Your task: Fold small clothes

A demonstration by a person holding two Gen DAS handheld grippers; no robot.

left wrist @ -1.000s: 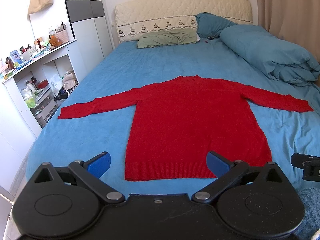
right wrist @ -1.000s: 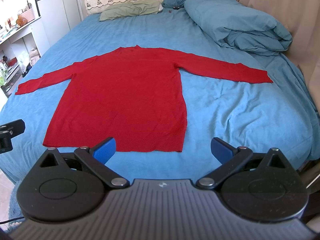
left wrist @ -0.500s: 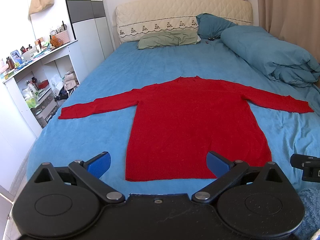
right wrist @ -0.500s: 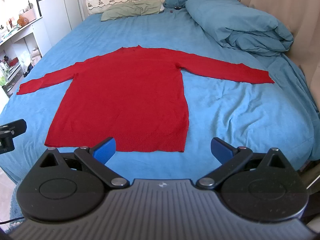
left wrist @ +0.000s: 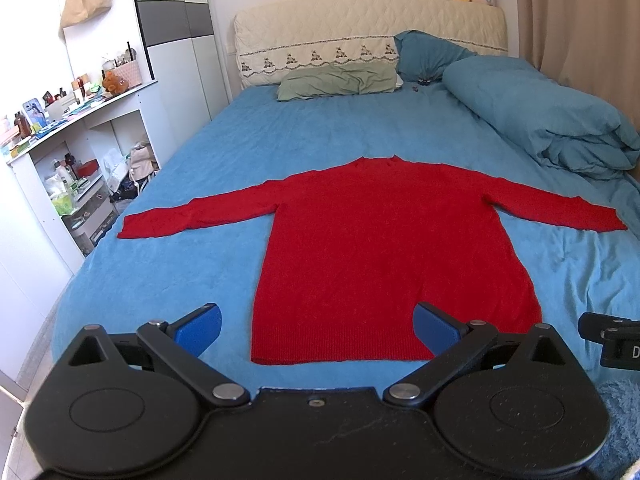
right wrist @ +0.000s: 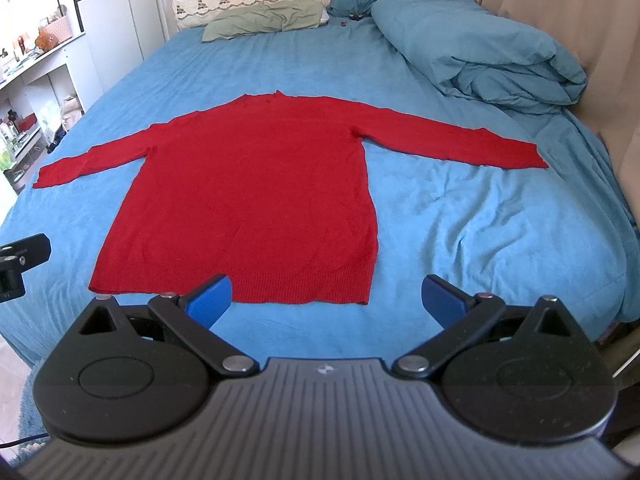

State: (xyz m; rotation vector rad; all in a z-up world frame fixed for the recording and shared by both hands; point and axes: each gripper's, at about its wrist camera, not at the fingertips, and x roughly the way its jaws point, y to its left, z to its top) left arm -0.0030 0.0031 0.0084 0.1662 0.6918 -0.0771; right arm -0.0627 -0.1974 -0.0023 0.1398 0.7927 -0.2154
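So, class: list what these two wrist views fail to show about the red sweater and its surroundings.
1. Left wrist view: part of the red sweater hem is hidden behind the left tool.
2. Right wrist view: the right tool covers some hem too.
3. Both views: the sweater's underside is unseen.
4. Left wrist view: the shelf clutter is too small to identify.

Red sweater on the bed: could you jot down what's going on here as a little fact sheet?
garment: red sweater, long-sleeved
state: spread flat, both sleeves stretched out sideways, not yet folded
surface: blue bed sheet
hem: nearest the cameras
left gripper: open, holding nothing, near the hem's left end
right gripper: open, holding nothing, near the hem's right end
nearby: blue duvet bundled at the right, green pillow by the headboard
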